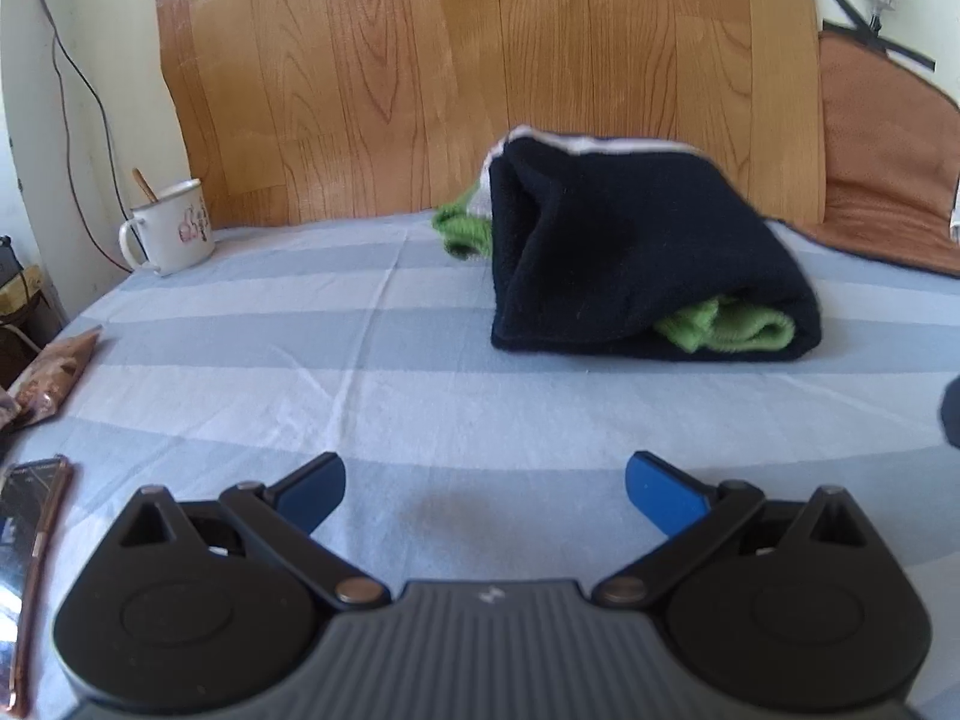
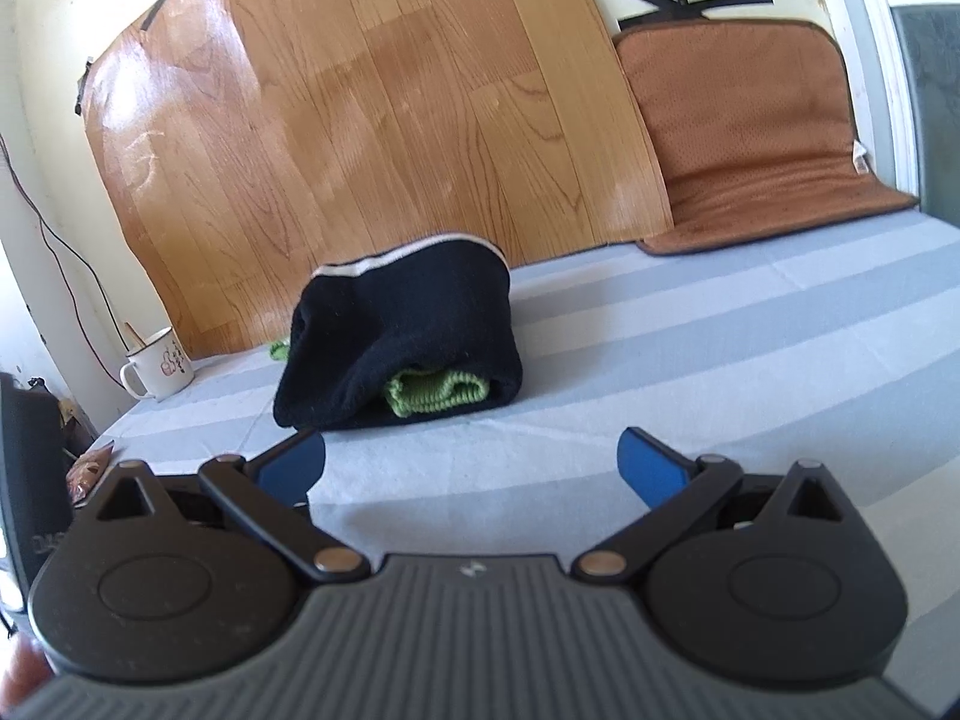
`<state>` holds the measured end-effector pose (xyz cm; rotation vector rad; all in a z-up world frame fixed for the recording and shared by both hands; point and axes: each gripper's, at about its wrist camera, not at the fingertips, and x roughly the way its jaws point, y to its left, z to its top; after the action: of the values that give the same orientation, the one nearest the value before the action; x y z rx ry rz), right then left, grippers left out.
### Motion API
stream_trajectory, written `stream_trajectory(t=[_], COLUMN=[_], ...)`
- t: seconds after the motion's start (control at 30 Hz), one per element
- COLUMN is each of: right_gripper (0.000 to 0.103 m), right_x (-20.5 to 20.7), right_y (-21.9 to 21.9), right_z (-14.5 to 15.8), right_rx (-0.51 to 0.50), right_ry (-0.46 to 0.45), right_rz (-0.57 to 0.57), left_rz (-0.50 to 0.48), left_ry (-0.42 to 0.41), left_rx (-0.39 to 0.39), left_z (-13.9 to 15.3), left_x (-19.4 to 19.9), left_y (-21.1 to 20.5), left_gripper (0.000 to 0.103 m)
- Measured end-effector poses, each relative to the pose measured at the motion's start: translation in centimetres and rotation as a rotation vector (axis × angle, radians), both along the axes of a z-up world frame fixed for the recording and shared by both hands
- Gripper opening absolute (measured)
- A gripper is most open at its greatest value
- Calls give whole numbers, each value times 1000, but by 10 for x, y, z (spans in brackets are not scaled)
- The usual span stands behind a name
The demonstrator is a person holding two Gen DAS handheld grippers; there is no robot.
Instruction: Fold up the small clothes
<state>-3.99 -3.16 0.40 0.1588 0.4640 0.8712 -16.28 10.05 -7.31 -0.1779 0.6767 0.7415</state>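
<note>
Folded navy garment (image 1: 636, 252) with green trim rests on striped sheet (image 1: 360, 360).

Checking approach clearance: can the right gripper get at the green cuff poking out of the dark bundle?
Probably yes. The right gripper is open and empty, and only bare striped sheet lies between it and the green cuff, which shows at the near edge of the folded dark garment.

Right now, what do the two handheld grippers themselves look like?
They match. The left gripper and right gripper each have two blue finger pads on black linkage arms with silver pivot pins, two rounded black housings, and a ribbed grey centre body with a small white mark.
</note>
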Motion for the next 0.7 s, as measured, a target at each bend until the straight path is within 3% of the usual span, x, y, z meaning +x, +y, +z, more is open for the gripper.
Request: stream_trajectory(t=[0.3,0.7], right_gripper=[103,103], right_x=[-6,-14], right_y=[-11,-15], right_z=[13,16], right_rx=[40,58], right_ry=[-24,-31], right_rz=[-7,-9], left_rz=[7,-18], left_ry=[-33,-5], left_rx=[51,52], left_z=[34,43], left_x=[-17,-22], left_y=[-20,-33], left_gripper=[103,103])
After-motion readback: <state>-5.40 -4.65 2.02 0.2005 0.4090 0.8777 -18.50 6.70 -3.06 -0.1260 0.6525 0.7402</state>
